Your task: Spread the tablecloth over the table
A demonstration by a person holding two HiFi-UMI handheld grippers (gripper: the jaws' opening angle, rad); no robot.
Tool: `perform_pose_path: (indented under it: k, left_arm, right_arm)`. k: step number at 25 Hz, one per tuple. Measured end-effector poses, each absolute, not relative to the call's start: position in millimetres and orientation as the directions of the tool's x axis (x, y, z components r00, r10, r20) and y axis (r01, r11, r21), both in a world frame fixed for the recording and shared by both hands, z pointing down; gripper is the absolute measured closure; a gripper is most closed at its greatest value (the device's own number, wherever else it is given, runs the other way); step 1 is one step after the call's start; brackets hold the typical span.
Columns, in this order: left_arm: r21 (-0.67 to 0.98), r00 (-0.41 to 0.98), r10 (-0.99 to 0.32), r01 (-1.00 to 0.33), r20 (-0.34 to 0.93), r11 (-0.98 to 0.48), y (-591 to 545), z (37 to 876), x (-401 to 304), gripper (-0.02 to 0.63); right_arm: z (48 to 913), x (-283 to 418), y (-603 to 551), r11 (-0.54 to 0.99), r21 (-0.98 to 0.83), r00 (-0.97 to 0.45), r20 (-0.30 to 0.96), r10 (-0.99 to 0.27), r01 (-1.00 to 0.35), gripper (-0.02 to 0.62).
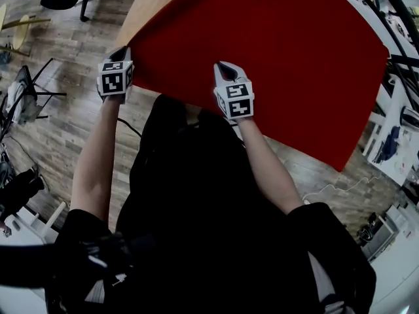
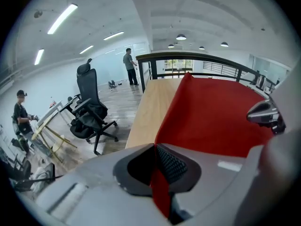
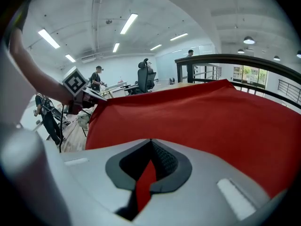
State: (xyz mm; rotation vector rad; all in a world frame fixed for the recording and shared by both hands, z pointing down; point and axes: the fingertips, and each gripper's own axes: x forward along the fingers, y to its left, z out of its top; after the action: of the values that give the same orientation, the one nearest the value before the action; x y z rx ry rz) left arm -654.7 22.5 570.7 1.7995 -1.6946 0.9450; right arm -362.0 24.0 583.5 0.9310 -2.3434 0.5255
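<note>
A red tablecloth (image 1: 275, 57) lies spread over most of a light wooden table (image 1: 147, 5), leaving a bare strip along the table's left side. It hangs past the near right corner. My left gripper (image 1: 124, 52) is shut on the cloth's near left corner, and a fold of red cloth (image 2: 162, 192) is pinched between its pads. My right gripper (image 1: 222, 65) is shut on the near edge further right, with a red strip (image 3: 145, 182) caught in its jaws. In the right gripper view the cloth (image 3: 211, 117) stretches taut toward the left gripper (image 3: 77, 86).
A black office chair (image 2: 89, 112) stands on the wood floor left of the table, and a dark railing (image 2: 211, 60) runs behind its far end. People stand further back. White desks with clutter (image 1: 399, 142) line the right side. A cable (image 1: 327, 190) lies on the floor.
</note>
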Motion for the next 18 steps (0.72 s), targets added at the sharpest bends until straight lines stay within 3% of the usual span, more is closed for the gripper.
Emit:
perform_pose_path:
  k: [4, 7, 9, 12, 18]
  left_arm:
    - [-0.06, 0.04, -0.596, -0.987, 0.802, -0.147, 24.6, 589.2, -664.4, 0.586]
    - [-0.011, 0.066, -0.574, -0.992, 0.816, -0.129, 29.8, 605.2, -677.1, 0.55]
    - [0.04, 0.116, -0.595, -0.989, 0.796, -0.14, 20.5, 603.0, -682.1, 0.433]
    - [0.087, 0.235, -0.606, -0.961, 0.76, -0.264, 3.5, 592.8, -673.2, 0.367]
    - [0.094, 0.426, -0.62, -0.865, 0.659, -0.494, -80.7, 579.5, -628.3, 0.404]
  right_arm:
    - [601.2, -373.4, 30.5, 0.679, -0.128, -0.568, 0.669, -0.479, -0.723, 0.586]
    - [607.0, -388.7, 26.3, 0.656, -0.114, -0.532, 0.693, -0.485, -0.746, 0.586]
    - [601.3, -406.1, 15.7, 0.63, -0.111, -0.519, 0.683, -0.514, -0.769, 0.586]
    - [586.5, -442.5, -2.4, 0.603, -0.126, -0.527, 0.645, -0.553, -0.788, 0.586]
    - [563.1, -488.1, -57.0, 0.514, -0.136, -0.485, 0.593, -0.643, -0.847, 0.586]
